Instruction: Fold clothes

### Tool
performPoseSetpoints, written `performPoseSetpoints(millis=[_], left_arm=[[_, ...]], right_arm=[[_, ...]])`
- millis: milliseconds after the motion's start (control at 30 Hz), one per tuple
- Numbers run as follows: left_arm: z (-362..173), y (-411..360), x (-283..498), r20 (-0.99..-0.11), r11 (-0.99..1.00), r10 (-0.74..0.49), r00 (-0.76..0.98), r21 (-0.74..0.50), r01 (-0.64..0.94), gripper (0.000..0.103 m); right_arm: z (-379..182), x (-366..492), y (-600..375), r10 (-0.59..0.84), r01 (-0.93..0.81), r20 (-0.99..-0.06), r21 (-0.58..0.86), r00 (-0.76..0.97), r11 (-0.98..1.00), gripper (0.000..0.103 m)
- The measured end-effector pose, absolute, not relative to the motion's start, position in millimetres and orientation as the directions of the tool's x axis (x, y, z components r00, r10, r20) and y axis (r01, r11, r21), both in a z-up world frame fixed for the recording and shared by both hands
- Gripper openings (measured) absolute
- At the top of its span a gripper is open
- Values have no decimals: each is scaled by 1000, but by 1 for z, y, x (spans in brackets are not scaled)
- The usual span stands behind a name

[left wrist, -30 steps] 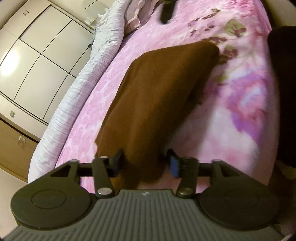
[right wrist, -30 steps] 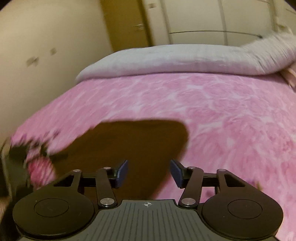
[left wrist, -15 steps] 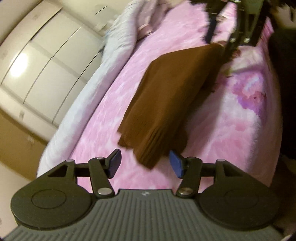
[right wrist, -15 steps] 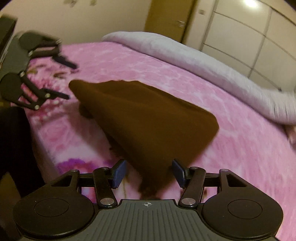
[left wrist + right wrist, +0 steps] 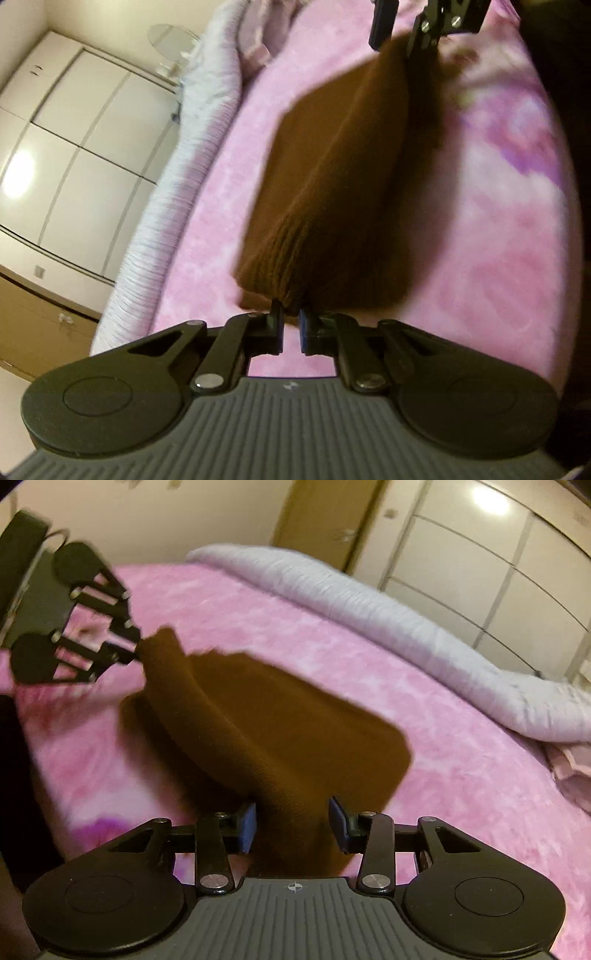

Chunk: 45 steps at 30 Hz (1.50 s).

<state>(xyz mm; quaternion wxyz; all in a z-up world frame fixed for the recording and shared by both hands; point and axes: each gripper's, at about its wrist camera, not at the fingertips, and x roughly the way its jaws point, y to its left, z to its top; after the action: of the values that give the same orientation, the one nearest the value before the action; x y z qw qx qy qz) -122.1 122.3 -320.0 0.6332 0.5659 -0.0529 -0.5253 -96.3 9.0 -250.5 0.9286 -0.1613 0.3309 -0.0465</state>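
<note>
A brown knitted garment (image 5: 343, 177) lies folded on the pink floral bedspread (image 5: 498, 221). My left gripper (image 5: 291, 325) is shut on its near ribbed corner, which is lifted off the bed. In the right wrist view the garment (image 5: 280, 723) stretches from the left gripper (image 5: 136, 648) at the far left to my right gripper (image 5: 291, 819). The right jaws stand open, with the garment's other end between them. The right gripper also shows at the top of the left wrist view (image 5: 406, 33).
A rolled grey-white quilt (image 5: 369, 613) runs along the far side of the bed. White wardrobe doors (image 5: 66, 147) stand behind it. Pink pillows (image 5: 569, 764) lie at the head of the bed. A dark shape (image 5: 569, 110) borders the bed's near edge.
My left gripper closed on the garment's ribbed corner and raised it. My right gripper moved in so the garment's other end sits between its open jaws, which have narrowed slightly.
</note>
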Motion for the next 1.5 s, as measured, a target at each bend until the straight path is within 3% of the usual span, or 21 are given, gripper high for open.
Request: performPoseSetpoints(millis=[100,133,267,367,567,600,633,667,733,833,867,933,1000,1067,1133,1267,1367,1433,1500], left_arm=[[-327,134,-125,-536,-180,-708,460,766,617,14],[-326,138,-125,-538,-172,-704,463,762,624,19],[-320,148,-130,-505,-124,-725,469,765,632,55],[-310,151,-133,-462,-109,-767,445,777,620,60],[-310,124,-143,-433,-229,-821,372,847,480,57],[-313,118,-144,-450,-269,-821,351,847,458,51],[-317,108,-143,-479,-311,-811,337,840,445,25],[-320,98,-141,-501,-344,-800,330,834,430,16],[-314,86,-137,-450,-308,-820,355,868,389,15],[-293,84,-136,-286,-134,-873,395,920,368,14],[-293,86,-136,-272,-112,-874,402,919,379,13],[-308,88,-136,-313,-146,-859,406,909,391,13],[-340,89,-139,-406,-255,-815,415,893,372,14],[-368,92,-143,-440,-318,-791,424,889,329,16],[-369,94,-146,-439,-308,-789,430,888,341,15],[-351,100,-148,-465,-258,-766,444,855,450,24],[-331,111,-153,-482,-192,-747,457,815,547,40],[-319,119,-163,-468,-157,-758,454,806,570,45],[-311,117,-175,-450,-137,-775,443,804,579,51]], right_arm=[[-263,-104,20,-206,-61,-600,-394,773,917,44],[-264,-107,21,-204,-69,-595,-403,777,912,47],[-267,-104,29,-217,-111,-592,-467,776,877,56],[-272,-98,32,-211,-141,-598,-487,774,862,59],[-276,-87,38,-201,-181,-608,-507,768,843,59],[-275,-85,38,-194,-187,-611,-502,767,844,59],[-275,-84,38,-187,-192,-615,-497,766,846,58],[-274,-80,34,-181,-197,-630,-481,755,854,57],[-272,-71,25,-175,-203,-653,-460,736,864,20],[-256,-80,30,-271,-120,-492,-626,827,770,15],[-252,-84,32,-275,-98,-449,-648,850,755,15],[-258,-88,36,-279,-93,-416,-681,865,726,15],[-278,-84,39,-247,-177,-502,-654,829,736,15],[-301,-80,42,-243,-243,-554,-660,797,711,15],[-307,-85,46,-259,-228,-520,-696,814,681,18],[-289,-90,36,-259,-179,-538,-631,802,755,25],[-281,-99,32,-283,-137,-534,-616,797,776,43],[-278,-112,35,-273,-142,-536,-609,799,780,57],[-284,-119,40,-276,-178,-543,-639,793,748,65]])
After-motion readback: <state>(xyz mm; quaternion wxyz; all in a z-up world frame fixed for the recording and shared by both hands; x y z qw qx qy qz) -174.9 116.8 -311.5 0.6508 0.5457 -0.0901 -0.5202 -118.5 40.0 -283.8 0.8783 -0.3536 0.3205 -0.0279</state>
